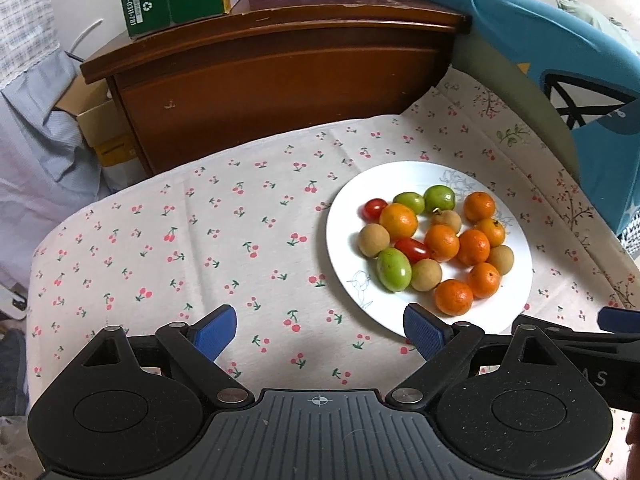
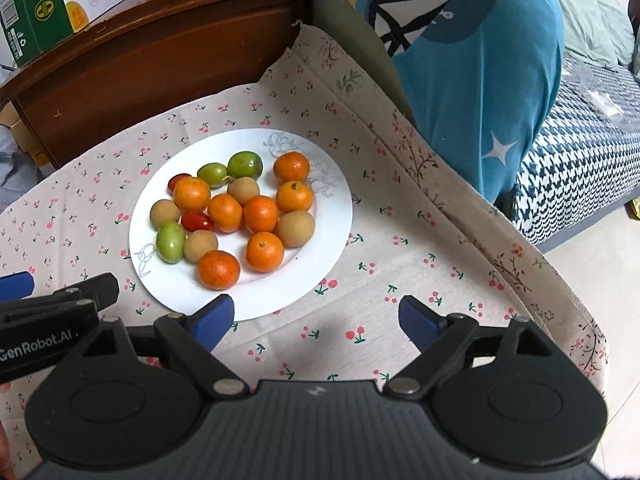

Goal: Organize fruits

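A white plate (image 1: 344, 240) (image 2: 332, 216) sits on the cherry-print cloth and holds mixed fruit: several orange tangerines (image 1: 454, 297) (image 2: 218, 269), green plums (image 1: 394, 269) (image 2: 171, 241), red cherry tomatoes (image 1: 412, 249) (image 2: 197, 221) and tan longans (image 1: 373, 240) (image 2: 295, 229). My left gripper (image 1: 320, 332) is open and empty, near the plate's front left edge. My right gripper (image 2: 316, 322) is open and empty, just in front of the plate's near rim. Each gripper shows at the edge of the other's view.
The cherry-print cloth (image 1: 180, 240) (image 2: 400, 280) covers the table. A brown wooden cabinet (image 1: 280, 72) (image 2: 140, 52) with boxes on top stands behind it. A blue cushion (image 1: 560, 60) (image 2: 480, 60) leans at the right. A houndstooth bed (image 2: 580, 152) is further right.
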Demonstrator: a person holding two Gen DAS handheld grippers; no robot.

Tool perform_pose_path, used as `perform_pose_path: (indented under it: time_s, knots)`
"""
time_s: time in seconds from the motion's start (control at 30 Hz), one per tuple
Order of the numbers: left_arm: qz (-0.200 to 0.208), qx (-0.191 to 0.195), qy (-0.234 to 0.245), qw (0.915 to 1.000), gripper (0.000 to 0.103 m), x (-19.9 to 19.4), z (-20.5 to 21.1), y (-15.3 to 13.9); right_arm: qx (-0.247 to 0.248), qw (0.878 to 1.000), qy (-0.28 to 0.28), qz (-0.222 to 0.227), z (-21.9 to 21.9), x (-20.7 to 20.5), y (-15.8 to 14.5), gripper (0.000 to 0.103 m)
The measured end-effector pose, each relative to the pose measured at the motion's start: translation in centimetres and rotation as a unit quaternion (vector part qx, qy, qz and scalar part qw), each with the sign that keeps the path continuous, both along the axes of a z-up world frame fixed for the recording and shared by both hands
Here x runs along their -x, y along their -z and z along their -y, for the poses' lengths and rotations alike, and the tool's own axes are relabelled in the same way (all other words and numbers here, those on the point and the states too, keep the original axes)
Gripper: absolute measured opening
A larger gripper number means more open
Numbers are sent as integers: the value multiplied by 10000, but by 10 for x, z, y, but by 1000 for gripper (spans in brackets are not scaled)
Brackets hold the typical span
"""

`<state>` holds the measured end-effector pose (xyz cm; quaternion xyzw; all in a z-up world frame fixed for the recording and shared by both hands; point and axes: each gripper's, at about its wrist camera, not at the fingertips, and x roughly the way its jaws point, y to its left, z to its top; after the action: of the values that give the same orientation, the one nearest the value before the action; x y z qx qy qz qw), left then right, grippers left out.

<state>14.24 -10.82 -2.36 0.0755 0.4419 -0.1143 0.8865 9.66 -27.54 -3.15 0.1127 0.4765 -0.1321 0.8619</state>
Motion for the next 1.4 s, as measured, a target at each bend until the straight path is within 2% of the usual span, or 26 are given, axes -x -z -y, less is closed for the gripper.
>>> perform_pose_path:
  time_s: [0.47, 1.4]
  knots:
    - [-189, -136, -116, 9997, 92, -5, 3, 11, 160, 9998, -89, -65, -4, -2, 2, 92]
    - [-122, -402, -162, 9990, 92, -4, 7, 13, 291, 9993, -210, -120, -7, -3, 7, 92]
